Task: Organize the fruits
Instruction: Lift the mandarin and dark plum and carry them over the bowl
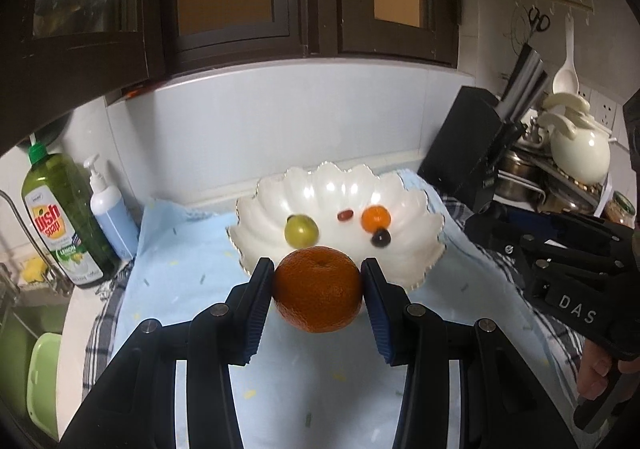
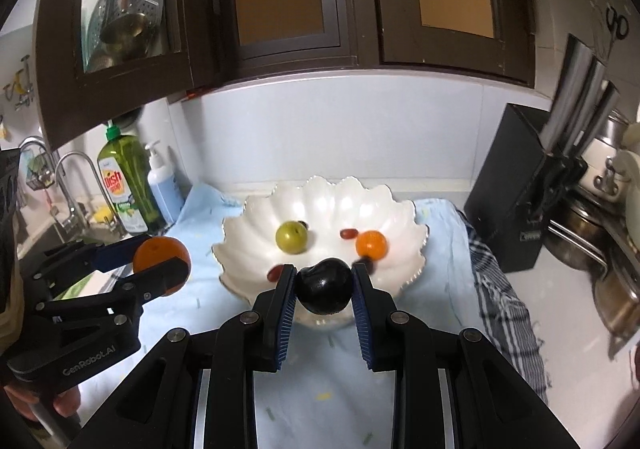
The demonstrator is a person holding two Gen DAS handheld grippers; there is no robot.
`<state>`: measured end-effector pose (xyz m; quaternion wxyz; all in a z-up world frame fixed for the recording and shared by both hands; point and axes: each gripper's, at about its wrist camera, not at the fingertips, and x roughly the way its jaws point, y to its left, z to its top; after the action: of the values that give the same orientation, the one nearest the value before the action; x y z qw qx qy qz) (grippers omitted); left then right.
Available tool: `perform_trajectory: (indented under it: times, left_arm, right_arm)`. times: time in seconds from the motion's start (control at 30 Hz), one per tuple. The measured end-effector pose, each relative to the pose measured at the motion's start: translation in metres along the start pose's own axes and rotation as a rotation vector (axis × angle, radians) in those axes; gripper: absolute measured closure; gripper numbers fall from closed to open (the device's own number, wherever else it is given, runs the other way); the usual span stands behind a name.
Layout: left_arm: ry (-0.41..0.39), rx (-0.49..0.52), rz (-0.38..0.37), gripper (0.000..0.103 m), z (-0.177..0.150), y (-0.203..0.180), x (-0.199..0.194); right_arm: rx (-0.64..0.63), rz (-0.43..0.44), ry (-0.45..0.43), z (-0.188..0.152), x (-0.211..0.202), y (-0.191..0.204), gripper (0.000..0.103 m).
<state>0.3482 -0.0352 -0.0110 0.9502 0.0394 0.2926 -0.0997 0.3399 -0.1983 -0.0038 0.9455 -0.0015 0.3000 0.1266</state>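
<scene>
My left gripper (image 1: 318, 269) is shut on a large orange (image 1: 318, 289), held above the light blue cloth in front of the white scalloped bowl (image 1: 408, 209). The same orange (image 2: 158, 249) shows at the left of the right wrist view, between the left gripper's fingers. My right gripper (image 2: 324, 273) is shut on a dark plum (image 2: 325, 286), held over the bowl's (image 2: 248, 225) near rim. Inside the bowl lie a green fruit (image 2: 291, 236), a small orange fruit (image 2: 371, 244), a red date (image 2: 348, 234) and a small dark fruit (image 1: 380, 237).
A green dish soap bottle (image 1: 64, 217) and a pump bottle (image 1: 108, 209) stand at the left by the sink. A black knife block (image 2: 520, 189) and stacked pots (image 2: 596, 233) crowd the right. Dark cabinets hang overhead. A checked towel (image 2: 504, 301) lies under the blue cloth (image 2: 436, 289).
</scene>
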Motion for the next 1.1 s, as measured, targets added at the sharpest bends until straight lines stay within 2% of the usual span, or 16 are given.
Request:
perform_trajectory:
  times: [0.4,0.53,0.67,0.87,1.1]
  left_arm:
    - [0.032,-0.006,0.003,0.059,0.036,0.016,0.039]
    - [0.069,-0.02,-0.008,0.059,0.044,0.022,0.06]
    - [0.1,-0.016,0.0,0.059,0.048,0.026,0.08]
    - [0.147,0.009,0.03,0.059,0.047,0.031,0.109]
    - [0.213,0.01,0.03,0.059,0.046,0.034,0.14]
  right_arm:
    - [0.001,0.031,0.065,0.035,0.057,-0.004,0.074]
    - [-0.019,0.033,0.086,0.046,0.075,-0.001,0.074]
    - [-0.042,0.064,0.125,0.053,0.096,0.0,0.074]
    - [-0.066,0.068,0.197,0.055,0.129,-0.002,0.074]
    - [-0.056,0.065,0.279,0.054,0.165,-0.007,0.074]
